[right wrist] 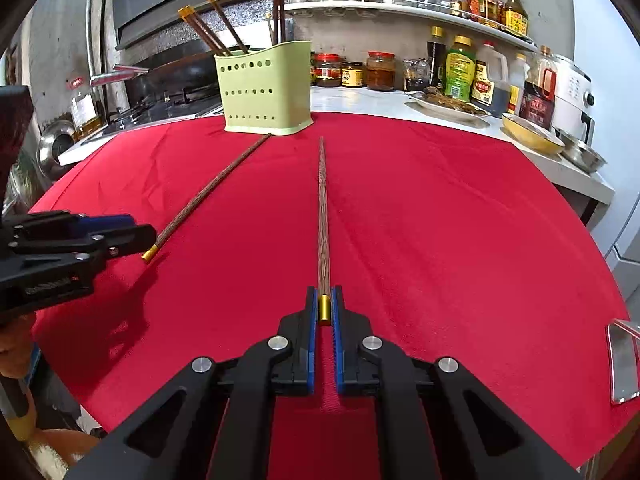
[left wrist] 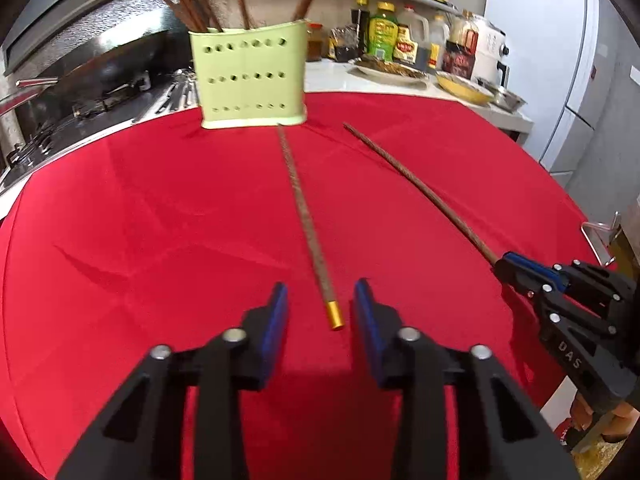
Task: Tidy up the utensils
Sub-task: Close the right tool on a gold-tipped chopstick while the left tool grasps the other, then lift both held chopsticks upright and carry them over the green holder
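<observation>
Two long brown chopsticks with gold caps lie on the red cloth [left wrist: 160, 220]. My left gripper [left wrist: 320, 300] is open, its blue pads on either side of the gold end of the left chopstick [left wrist: 308, 232], not touching it. My right gripper [right wrist: 325, 300] is shut on the gold end of the right chopstick [right wrist: 322, 216], which also shows in the left wrist view [left wrist: 420, 192]. A green perforated holder [left wrist: 250, 76] stands at the far edge with several chopsticks upright in it. In the right wrist view the left chopstick [right wrist: 208, 196] points at the holder [right wrist: 266, 92].
A stove with a wok [left wrist: 116, 60] is at the far left. Sauce bottles and jars [right wrist: 460, 68], a dish of food [right wrist: 448, 106], a yellow bowl [right wrist: 532, 132] and a white appliance [right wrist: 572, 92] line the counter behind the cloth. A metal object [right wrist: 622, 360] lies at the right edge.
</observation>
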`<control>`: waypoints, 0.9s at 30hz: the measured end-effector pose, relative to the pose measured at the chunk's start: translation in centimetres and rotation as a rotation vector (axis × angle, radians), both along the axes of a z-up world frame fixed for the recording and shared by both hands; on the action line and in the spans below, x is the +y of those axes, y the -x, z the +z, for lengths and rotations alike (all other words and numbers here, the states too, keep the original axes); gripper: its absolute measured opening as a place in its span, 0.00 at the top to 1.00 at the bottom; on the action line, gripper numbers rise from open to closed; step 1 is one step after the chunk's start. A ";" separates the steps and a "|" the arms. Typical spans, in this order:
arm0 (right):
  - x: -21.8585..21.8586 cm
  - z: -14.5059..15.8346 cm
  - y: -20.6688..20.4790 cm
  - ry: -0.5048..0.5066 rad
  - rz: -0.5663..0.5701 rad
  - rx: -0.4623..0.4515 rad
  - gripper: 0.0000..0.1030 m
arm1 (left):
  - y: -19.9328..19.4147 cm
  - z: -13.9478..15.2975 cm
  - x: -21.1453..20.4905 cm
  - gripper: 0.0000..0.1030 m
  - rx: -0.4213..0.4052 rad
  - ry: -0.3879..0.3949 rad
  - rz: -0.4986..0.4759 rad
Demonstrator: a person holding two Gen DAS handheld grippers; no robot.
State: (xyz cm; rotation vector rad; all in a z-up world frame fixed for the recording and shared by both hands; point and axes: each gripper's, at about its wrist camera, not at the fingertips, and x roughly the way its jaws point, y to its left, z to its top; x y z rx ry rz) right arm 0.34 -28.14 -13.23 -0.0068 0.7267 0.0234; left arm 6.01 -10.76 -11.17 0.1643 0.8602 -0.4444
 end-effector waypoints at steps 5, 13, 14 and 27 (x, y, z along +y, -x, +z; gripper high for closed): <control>-0.2 0.0 0.0 -0.017 0.005 -0.006 0.93 | -0.1 -0.5 -1.0 0.90 -0.008 -0.040 -0.007; 0.7 0.2 0.2 -0.019 0.030 -0.014 0.93 | 1.1 -0.5 0.5 0.93 -0.024 -0.078 -0.026; 0.9 0.3 0.3 -0.019 0.036 -0.016 0.93 | 1.1 -0.4 1.0 0.93 -0.025 -0.079 -0.017; 3.5 0.0 0.4 -0.004 0.093 0.010 0.89 | 2.1 -0.3 7.8 0.92 -0.031 -0.056 0.113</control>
